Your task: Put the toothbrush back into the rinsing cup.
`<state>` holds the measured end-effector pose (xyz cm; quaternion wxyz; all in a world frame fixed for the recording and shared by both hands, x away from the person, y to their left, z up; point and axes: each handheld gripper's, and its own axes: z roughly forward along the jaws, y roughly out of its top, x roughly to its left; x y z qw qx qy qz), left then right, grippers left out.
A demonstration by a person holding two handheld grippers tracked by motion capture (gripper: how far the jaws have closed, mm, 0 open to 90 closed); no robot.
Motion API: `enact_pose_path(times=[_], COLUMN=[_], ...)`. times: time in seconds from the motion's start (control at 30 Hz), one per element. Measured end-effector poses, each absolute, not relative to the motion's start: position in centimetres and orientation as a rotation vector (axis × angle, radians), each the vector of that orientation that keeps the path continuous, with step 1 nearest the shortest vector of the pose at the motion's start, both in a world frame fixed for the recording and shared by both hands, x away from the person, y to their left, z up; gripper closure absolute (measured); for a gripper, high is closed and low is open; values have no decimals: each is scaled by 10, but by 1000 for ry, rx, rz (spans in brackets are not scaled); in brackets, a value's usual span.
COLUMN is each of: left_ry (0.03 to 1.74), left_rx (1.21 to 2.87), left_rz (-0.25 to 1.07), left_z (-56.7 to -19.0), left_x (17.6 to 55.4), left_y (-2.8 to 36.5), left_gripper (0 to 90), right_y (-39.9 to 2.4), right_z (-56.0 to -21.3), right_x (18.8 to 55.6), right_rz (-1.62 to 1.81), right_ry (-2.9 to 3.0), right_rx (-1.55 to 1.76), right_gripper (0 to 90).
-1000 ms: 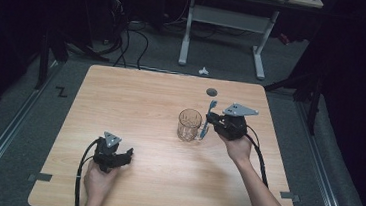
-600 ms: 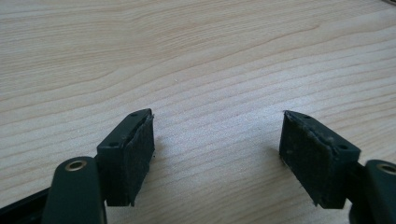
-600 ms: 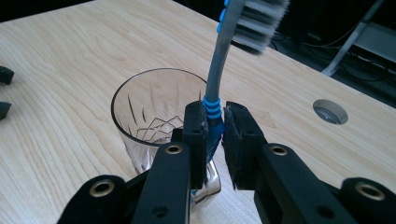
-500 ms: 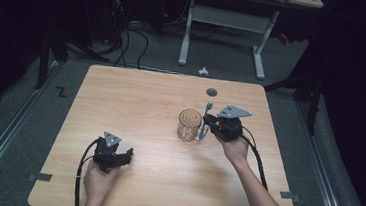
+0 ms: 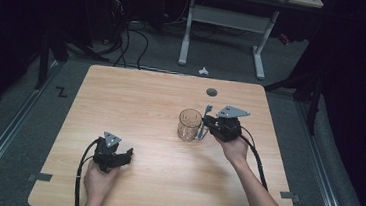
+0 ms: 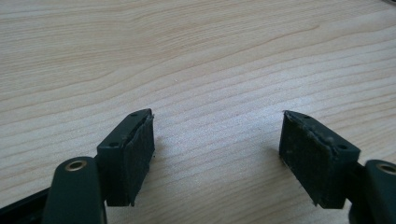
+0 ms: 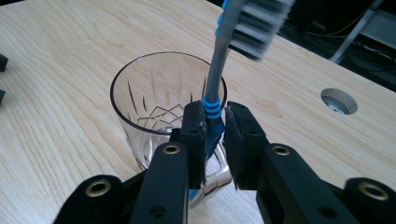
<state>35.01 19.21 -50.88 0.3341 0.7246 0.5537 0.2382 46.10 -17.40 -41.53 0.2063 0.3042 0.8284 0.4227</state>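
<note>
My right gripper [image 7: 215, 126] has just been easing open around the toothbrush [image 7: 219, 60]; glass [image 7: 159, 102] just beyond; left gripper [image 6: 217, 154] wide open, empty.

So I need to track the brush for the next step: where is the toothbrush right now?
The toothbrush stands upright between the right gripper's jaws, bristles up, just beside the glass mug's rim; in the high view that is right of the table's centre.

toothbrush [image 7: 215, 93] upright just right of glass [image 5: 189, 125], at table's [image 5: 135, 104] right-centre.
</note>
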Motion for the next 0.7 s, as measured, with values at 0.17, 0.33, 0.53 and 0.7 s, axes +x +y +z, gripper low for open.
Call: enact_pose_path(times=[0.17, 0.33, 0.53, 0.7], left_ry=[1444, 1445, 1444, 1444], left_rx=[1891, 1891, 1892, 1893], left_rz=[622, 622, 622, 622], left_z=[-509, -509, -509, -509], left_x=[350, 350, 350, 350], left_y=[192, 192, 192, 192], left_gripper=[271, 271, 271, 271], right_y=[-176, -177, -187, -199], right_z=[-415, -415, -413, -410], right_x=[462, 462, 457, 452], right_rz=[1197, 1209, 1254, 1279], right_ry=[2315, 2322, 2296, 2296], right_rx=[864, 884, 897, 937], right_gripper=[709, 607, 586, 582])
